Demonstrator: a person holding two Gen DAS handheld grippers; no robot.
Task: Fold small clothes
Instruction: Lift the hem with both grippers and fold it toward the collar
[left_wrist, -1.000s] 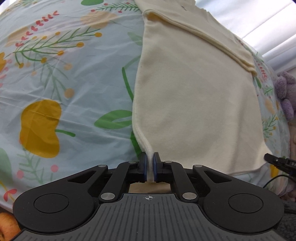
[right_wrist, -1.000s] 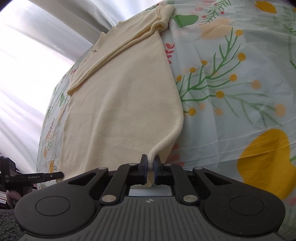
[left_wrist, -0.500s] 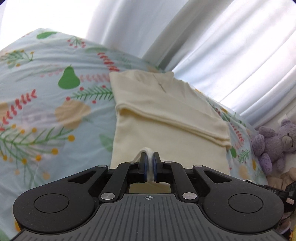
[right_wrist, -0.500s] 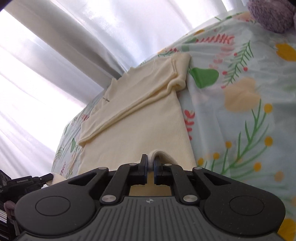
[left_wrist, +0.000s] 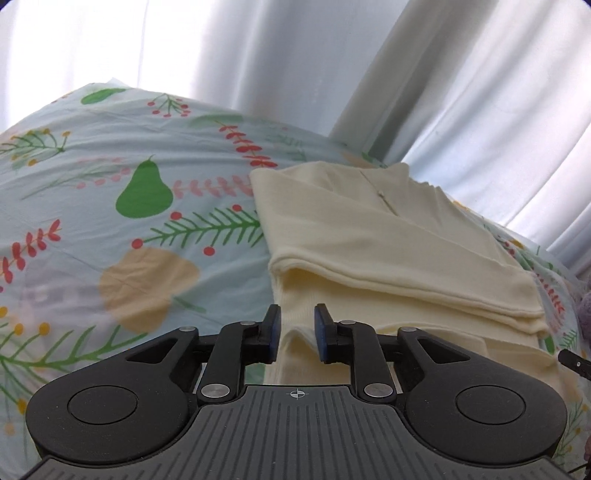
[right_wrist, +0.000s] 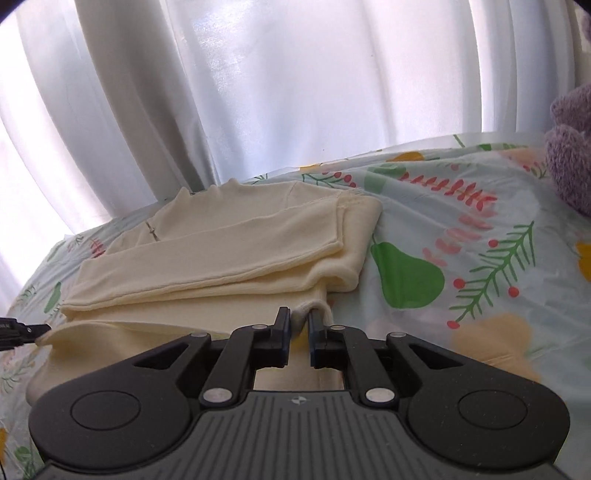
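Two tools sit at the cream top's (left_wrist: 388, 236) near hem: left tool (left_wrist: 295, 332) parted, cloth loose between; right tool (right_wrist: 300, 334) narrowly gapped around a fold.

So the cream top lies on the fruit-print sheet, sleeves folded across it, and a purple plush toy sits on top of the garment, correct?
Not quite. The purple plush toy sits on the fruit-print sheet, off to the side and clear of the cream top, as the right wrist view shows. The sleeves are folded across the garment as you say.
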